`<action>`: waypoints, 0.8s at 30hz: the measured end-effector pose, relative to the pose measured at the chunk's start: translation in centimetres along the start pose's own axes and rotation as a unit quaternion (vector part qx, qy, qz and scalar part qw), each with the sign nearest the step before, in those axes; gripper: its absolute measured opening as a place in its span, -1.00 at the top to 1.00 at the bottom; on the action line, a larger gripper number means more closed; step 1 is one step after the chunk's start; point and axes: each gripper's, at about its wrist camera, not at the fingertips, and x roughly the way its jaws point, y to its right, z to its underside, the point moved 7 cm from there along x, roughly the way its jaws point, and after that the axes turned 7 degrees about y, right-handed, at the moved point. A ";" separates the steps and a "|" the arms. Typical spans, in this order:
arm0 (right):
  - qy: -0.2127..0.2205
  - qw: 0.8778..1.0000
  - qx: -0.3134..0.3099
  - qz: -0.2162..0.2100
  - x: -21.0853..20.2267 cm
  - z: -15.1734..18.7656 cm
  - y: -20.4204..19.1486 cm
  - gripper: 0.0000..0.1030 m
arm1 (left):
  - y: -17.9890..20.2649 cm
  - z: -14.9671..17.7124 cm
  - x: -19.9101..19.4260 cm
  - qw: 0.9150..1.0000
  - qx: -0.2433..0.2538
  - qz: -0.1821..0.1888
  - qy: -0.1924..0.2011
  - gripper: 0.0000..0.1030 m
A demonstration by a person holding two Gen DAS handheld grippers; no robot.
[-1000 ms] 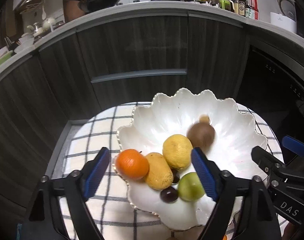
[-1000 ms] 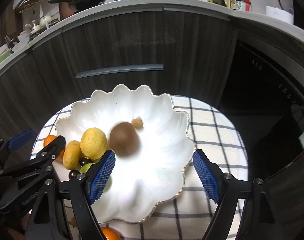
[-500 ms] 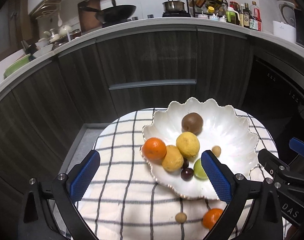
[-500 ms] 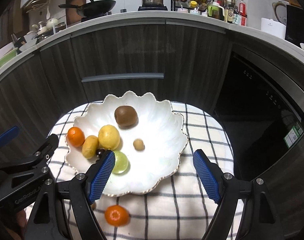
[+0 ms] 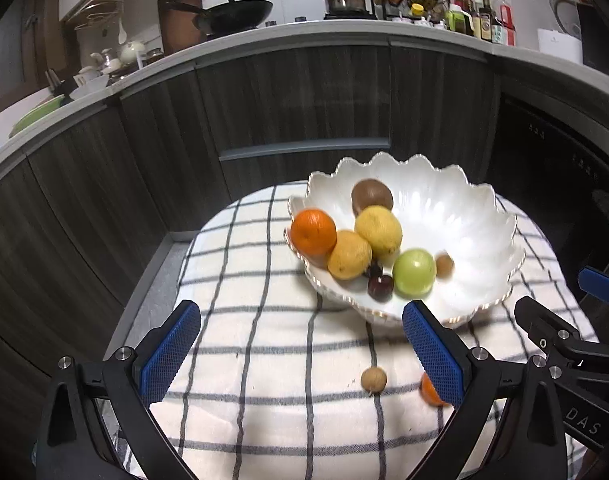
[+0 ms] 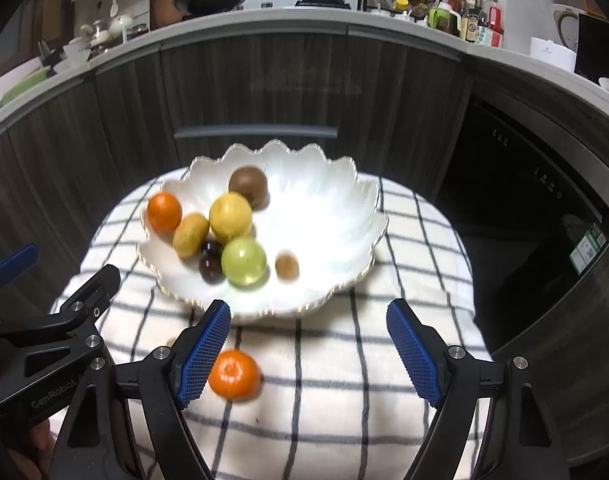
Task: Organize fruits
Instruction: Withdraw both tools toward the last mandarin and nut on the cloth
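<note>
White scalloped bowl [image 6: 356, 208] sits on the checked cloth [image 6: 384, 380], holding a tangerine [image 6: 164, 212], two lemons, a kiwi [image 6: 248, 186], a green apple [image 6: 243, 261], dark cherries and a small brown fruit. Another tangerine [image 6: 234, 375] and a small brown fruit [image 5: 373, 380] lie loose on the cloth. Left gripper [image 5: 300, 348] and right gripper [image 6: 308, 354] are both spread, nothing between them.

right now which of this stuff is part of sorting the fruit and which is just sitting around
Part of the job:
- white bowl with fruit inside
- loose orange on the checked cloth
- small brown fruit on the cloth

Just lying about:
- wok
- saucepan
- bottles
- kettle
</note>
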 end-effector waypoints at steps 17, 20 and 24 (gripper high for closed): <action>-0.018 1.000 -0.009 0.014 2.1 4.3 0.1 -0.57 | 1.9 4.9 3.1 0.999 0.008 0.027 -0.033 -0.79; -0.020 1.000 -0.005 0.013 2.4 4.7 0.4 -0.57 | 2.5 5.3 3.4 0.999 0.015 0.032 -0.035 -0.76; -0.028 0.999 0.004 0.016 2.9 5.3 0.9 -0.58 | 3.3 6.0 4.2 0.998 0.019 0.042 -0.052 -0.54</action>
